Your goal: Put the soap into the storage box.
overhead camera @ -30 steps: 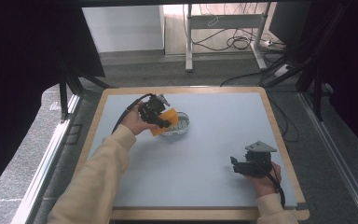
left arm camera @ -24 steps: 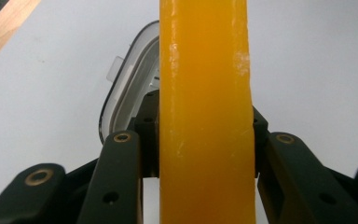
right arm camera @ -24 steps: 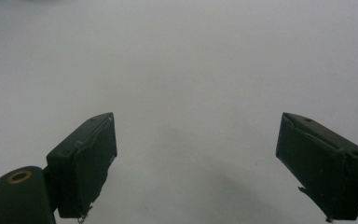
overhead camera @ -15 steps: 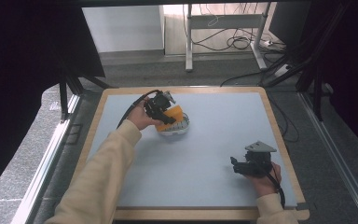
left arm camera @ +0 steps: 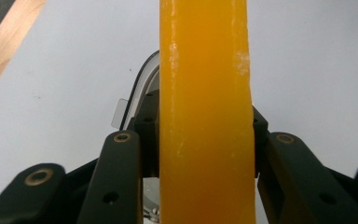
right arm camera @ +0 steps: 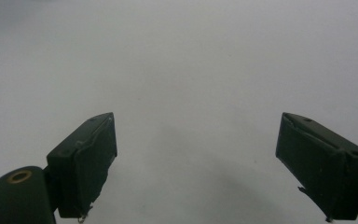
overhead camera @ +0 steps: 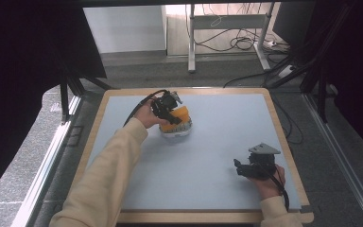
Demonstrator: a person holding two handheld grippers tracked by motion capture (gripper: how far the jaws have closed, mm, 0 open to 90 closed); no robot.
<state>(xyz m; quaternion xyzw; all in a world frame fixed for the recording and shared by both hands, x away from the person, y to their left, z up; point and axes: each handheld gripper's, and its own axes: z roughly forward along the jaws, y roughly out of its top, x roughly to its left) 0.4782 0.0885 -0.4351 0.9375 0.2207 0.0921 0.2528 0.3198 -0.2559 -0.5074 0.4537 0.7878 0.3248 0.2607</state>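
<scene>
Orange sponge (overhead camera: pixel 178 116) clamped in left gripper (overhead camera: pixel 166 107) jaws, shifted onto white bowl (overhead camera: pixel 176 131) since a second ago; we judge wiping underway. Right gripper (overhead camera: pixel 246 169) jaws wide open, empty.

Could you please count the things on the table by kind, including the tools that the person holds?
Orange block, held above the bowl: 1
White bowl: 1
Hand-held gripper: 2, left hand-held gripper shut on the block, right hand-held gripper open
Total: 4
</scene>
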